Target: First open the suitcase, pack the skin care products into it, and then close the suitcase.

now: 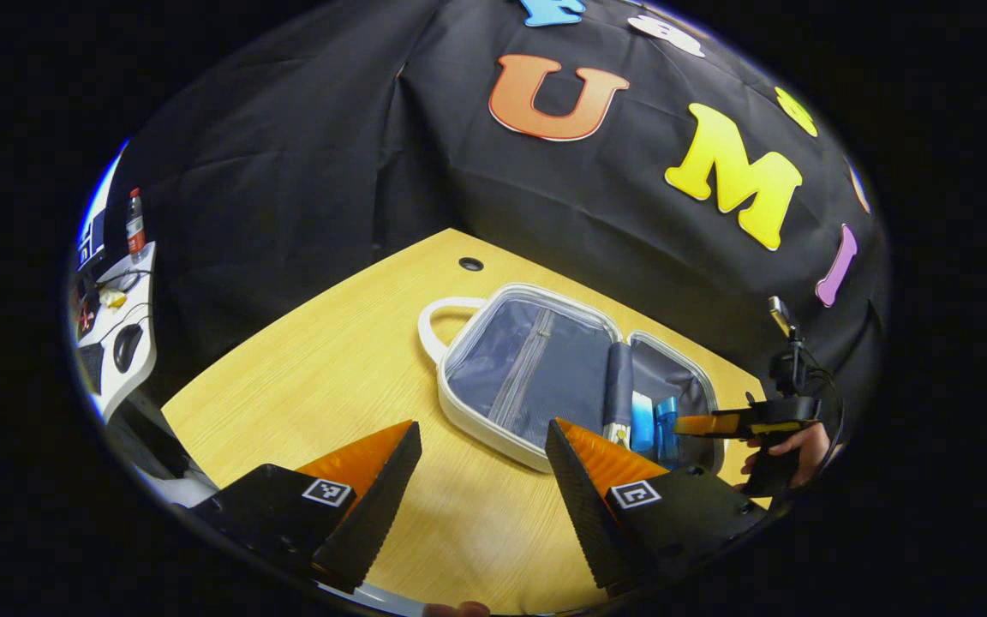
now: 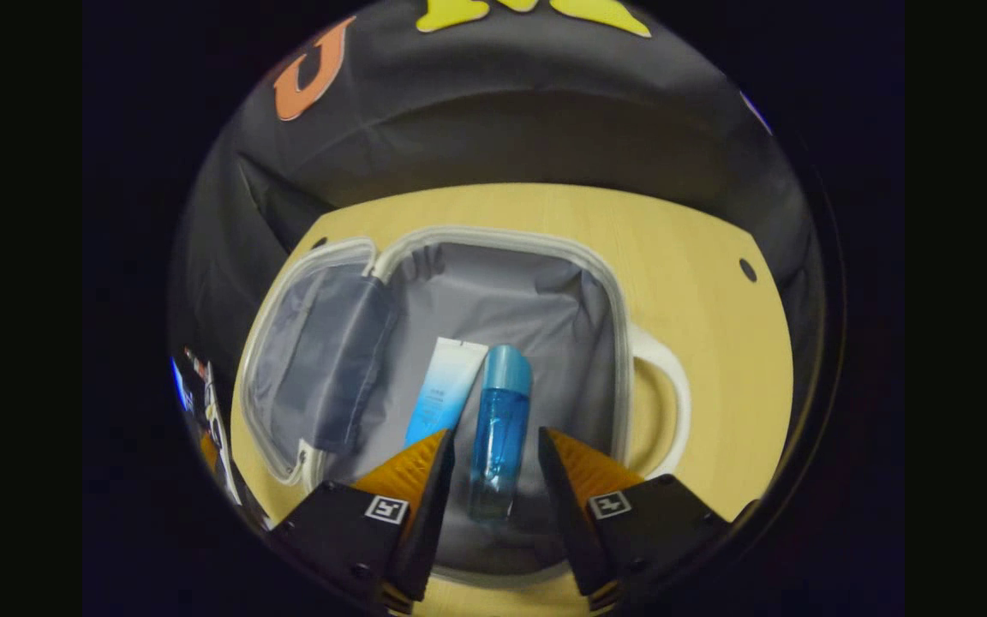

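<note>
The blue bottle [image 2: 499,428] lies in the open suitcase [image 2: 605,283] between the right gripper [image 2: 495,458] fingers (spread, not touching it), beside the tube [image 2: 446,390]; left gripper [image 1: 483,454] fingers gape above the bench [image 1: 322,368].

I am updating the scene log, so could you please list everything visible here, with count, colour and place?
Soft zip suitcase: one, white-trimmed with grey lining, open flat on the table.
Clear blue plastic bottle: one, inside the suitcase, between the right gripper's jaws.
White-and-blue squeeze tube: one, inside, beside the bottle.
Light wooden table: one, yellowish.
Side desk: one, white, cluttered, at the booth's edge.
Left gripper: jaws open, above the table.
Right gripper: jaws open around the bottle.
Hand: one, holding the right gripper.
</note>
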`<state>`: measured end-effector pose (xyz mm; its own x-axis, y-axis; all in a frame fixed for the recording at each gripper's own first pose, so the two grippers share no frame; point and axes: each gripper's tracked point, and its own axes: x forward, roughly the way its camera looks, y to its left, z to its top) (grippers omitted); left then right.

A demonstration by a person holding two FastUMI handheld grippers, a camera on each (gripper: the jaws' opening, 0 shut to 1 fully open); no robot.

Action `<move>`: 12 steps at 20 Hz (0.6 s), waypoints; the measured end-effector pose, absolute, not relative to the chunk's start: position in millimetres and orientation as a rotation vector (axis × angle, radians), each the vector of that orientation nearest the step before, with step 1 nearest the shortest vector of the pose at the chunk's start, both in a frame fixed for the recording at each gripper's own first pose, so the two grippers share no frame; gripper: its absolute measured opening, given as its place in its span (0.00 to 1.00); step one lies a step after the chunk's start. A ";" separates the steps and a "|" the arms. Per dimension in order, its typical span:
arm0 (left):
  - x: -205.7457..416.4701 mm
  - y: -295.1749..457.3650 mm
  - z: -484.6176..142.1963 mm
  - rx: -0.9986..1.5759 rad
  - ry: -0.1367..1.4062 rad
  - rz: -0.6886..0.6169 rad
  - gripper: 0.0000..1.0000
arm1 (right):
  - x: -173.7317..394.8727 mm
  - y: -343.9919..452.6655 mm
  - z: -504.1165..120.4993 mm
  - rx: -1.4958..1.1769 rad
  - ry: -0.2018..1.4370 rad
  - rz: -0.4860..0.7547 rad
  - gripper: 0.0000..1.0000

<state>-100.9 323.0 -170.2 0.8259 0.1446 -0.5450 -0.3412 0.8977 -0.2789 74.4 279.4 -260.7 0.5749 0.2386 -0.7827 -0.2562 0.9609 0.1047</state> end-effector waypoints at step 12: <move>-15.0 416.4 -174.0 -0.432 0.431 0.159 0.94 | 7.7 217.2 -100.8 -0.224 0.461 0.416 0.75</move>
<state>-15.0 416.4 -174.0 0.8979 0.0589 -0.4362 -0.2389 0.8976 -0.3705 7.7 217.2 -100.8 0.8143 0.3365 -0.4730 -0.4361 0.8924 -0.1159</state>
